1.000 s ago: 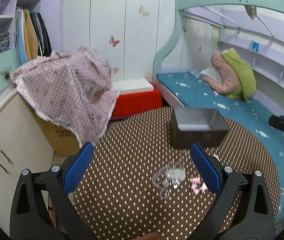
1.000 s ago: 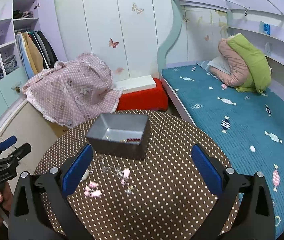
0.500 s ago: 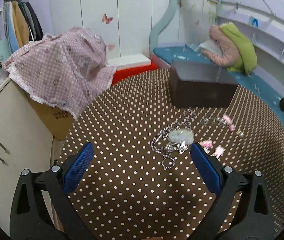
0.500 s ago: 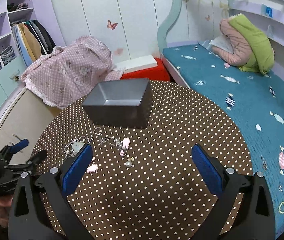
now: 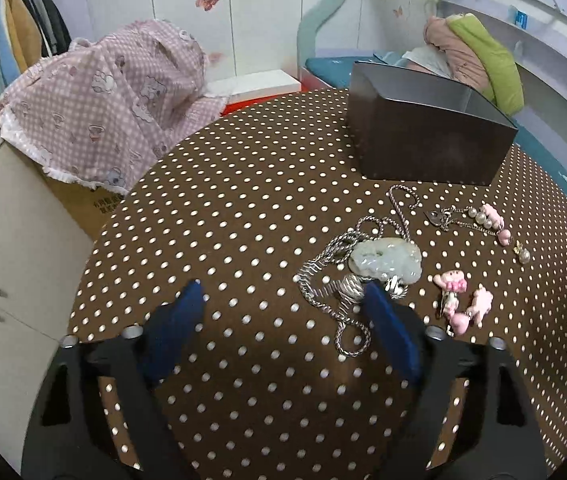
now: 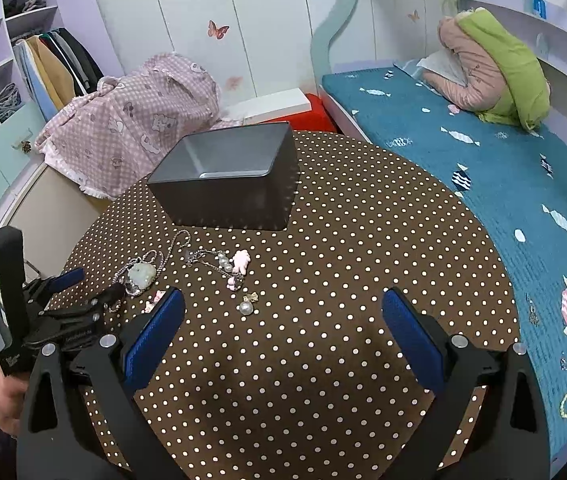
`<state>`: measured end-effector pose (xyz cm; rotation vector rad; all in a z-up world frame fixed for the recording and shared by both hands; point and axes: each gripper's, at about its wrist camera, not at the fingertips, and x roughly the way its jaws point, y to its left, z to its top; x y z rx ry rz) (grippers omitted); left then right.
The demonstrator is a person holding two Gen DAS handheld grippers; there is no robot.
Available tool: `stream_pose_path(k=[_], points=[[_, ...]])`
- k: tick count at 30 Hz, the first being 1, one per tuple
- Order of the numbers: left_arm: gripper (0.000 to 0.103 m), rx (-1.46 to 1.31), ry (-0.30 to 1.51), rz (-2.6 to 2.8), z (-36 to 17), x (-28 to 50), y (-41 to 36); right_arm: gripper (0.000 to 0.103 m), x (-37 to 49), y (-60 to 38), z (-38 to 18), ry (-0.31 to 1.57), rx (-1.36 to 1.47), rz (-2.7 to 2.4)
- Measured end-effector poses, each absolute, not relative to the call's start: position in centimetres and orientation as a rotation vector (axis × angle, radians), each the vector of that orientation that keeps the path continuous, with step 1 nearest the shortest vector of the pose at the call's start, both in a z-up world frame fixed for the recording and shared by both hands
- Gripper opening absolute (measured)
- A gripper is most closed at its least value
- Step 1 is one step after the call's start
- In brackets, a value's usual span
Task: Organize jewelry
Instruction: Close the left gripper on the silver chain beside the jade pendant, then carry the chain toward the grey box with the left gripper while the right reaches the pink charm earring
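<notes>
Seen from the left wrist, the left tongs stand spread wide and grasp nothing, low over the round brown tabletop with white polka dots; their right blue pad sits just at the tangled silver chain necklace with a pale green jade-like pendant, which lies off to the tongs' right rather than between the pads. To pick it up well, the tongs should shift right so the pendant and the bunched chain fall between the pads, then pinch low at the thickest bunch, since a loose chain will likely slip or trail. Just beside it lie small pink charm pieces and a thin pearl-and-pink bracelet; lifting slowly should avoid snagging them. The dark grey open rectangular box stands toward the tabletop's far edge. From the right wrist, the right tongs are likewise released and empty, over the tabletop's middle near a single pearl drop earring. The necklace lies near the left edge, the box beyond it, its contents hidden here.
</notes>
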<state>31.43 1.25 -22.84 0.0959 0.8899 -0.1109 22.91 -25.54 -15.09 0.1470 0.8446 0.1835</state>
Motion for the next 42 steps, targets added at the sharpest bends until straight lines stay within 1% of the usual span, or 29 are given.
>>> stream_pose_path(k=[5, 7, 14, 15, 16, 18, 20, 21, 22, 24, 27, 36, 42], points=[[0.064, 0.065, 0.905, -0.146, -23.1, 32.2, 1.0, 0.095, 23.1, -25.6, -15.3, 0.854, 0.151, 0.181], [0.060, 0.066, 0.902, -0.160, -23.1, 32.4, 0.7, 0.095, 23.2, -25.8, -15.5, 0.857, 0.155, 0.180], [0.060, 0.056, 0.902, -0.178, -22.9, 33.4, 0.2, 0.095, 23.4, -26.1, -15.6, 0.862, 0.159, 0.180], [0.057, 0.056, 0.900, -0.185, -22.9, 33.5, 0.0, 0.095, 23.4, -26.2, -15.7, 0.864, 0.160, 0.178], [0.045, 0.055, 0.897, -0.194, -22.9, 33.4, -0.1, 0.095, 23.5, -26.3, -15.7, 0.865, 0.161, 0.178], [0.030, 0.048, 0.893, -0.212, -22.8, 33.3, -0.3, 0.095, 23.5, -26.4, -15.8, 0.869, 0.163, 0.176], [0.022, 0.049, 0.888, -0.224, -22.8, 32.9, -0.6, 0.095, 23.6, -26.5, -15.9, 0.870, 0.165, 0.176], [0.022, 0.048, 0.887, -0.227, -22.7, 32.6, -0.9, 0.095, 23.5, -26.6, -15.9, 0.870, 0.166, 0.175], [0.018, 0.034, 0.889, -0.238, -22.6, 32.3, -0.9, 0.095, 23.4, -26.6, -15.9, 0.869, 0.167, 0.175], [0.015, -0.007, 0.891, -0.272, -22.3, 32.0, -0.3, 0.095, 23.4, -26.7, -15.9, 0.871, 0.170, 0.176], [0.015, -0.028, 0.870, -0.290, -21.1, 31.4, 0.4, 0.095, 23.4, -26.8, -15.9, 0.870, 0.171, 0.178], [0.015, -0.069, 0.740, -0.345, -14.5, 29.7, 1.8, 0.095, 23.3, -26.1, -15.6, 0.863, 0.166, 0.199], [0.015, -0.086, 0.661, -0.361, -11.1, 28.2, 2.0, 0.095, 23.3, -25.0, -15.9, 0.872, 0.145, 0.215]])
